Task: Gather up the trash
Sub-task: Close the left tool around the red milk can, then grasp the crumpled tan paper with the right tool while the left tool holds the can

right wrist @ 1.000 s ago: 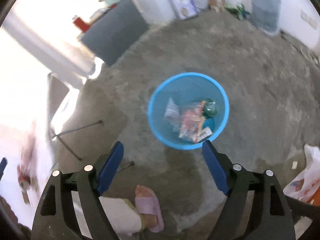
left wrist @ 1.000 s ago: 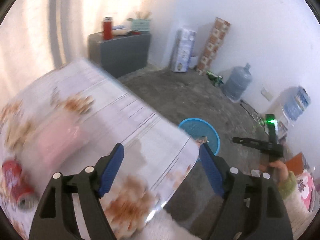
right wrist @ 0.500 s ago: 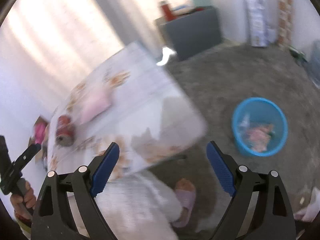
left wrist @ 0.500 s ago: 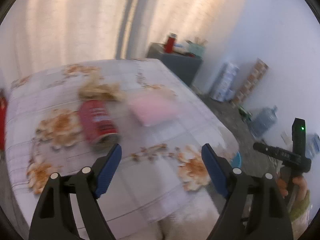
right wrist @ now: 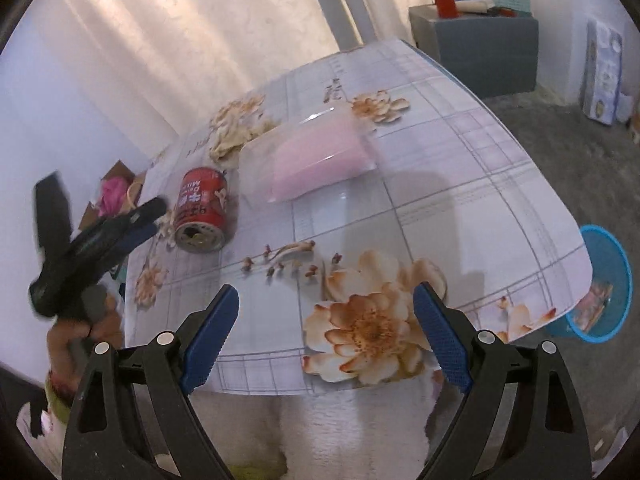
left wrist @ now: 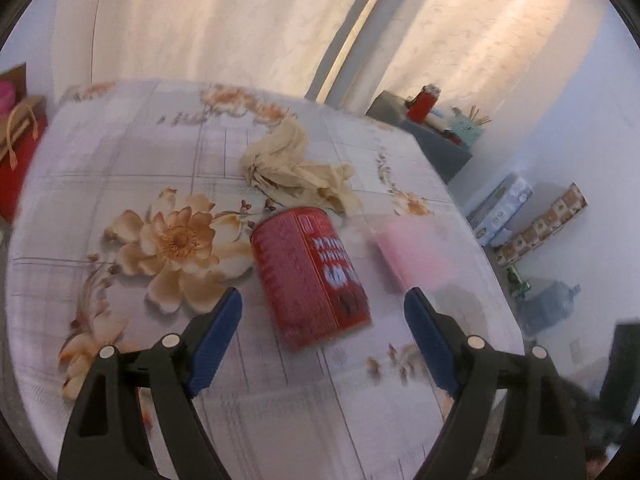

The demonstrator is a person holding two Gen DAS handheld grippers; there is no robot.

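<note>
A red can (left wrist: pixel 310 276) lies on its side on the flowered table (left wrist: pixel 120 160), just ahead of my left gripper (left wrist: pixel 322 312), which is open and hovers over it without touching. Behind the can sits a crumpled beige paper (left wrist: pixel 296 168); to its right lies a pink packet in clear plastic (left wrist: pixel 416 252). My right gripper (right wrist: pixel 326 312) is open and empty above the table's near edge (right wrist: pixel 460 184), well short of the packet (right wrist: pixel 320 160) and the can (right wrist: pixel 202 208). The left gripper (right wrist: pixel 136 220) shows beside the can. A blue bin (right wrist: pixel 604 280) holding wrappers stands on the floor right of the table.
A grey cabinet (right wrist: pixel 476 52) with a red flask stands by the curtain. A water jug (left wrist: pixel 548 308) and tall boxes (left wrist: pixel 504 208) line the wall. A red bag (left wrist: pixel 16 168) sits left of the table. A hand (right wrist: pixel 76 328) holds the left gripper.
Both views swung from the floor and bin onto the table top. The can has come from the left edge to between the left fingers. The right gripper left the bin.
</note>
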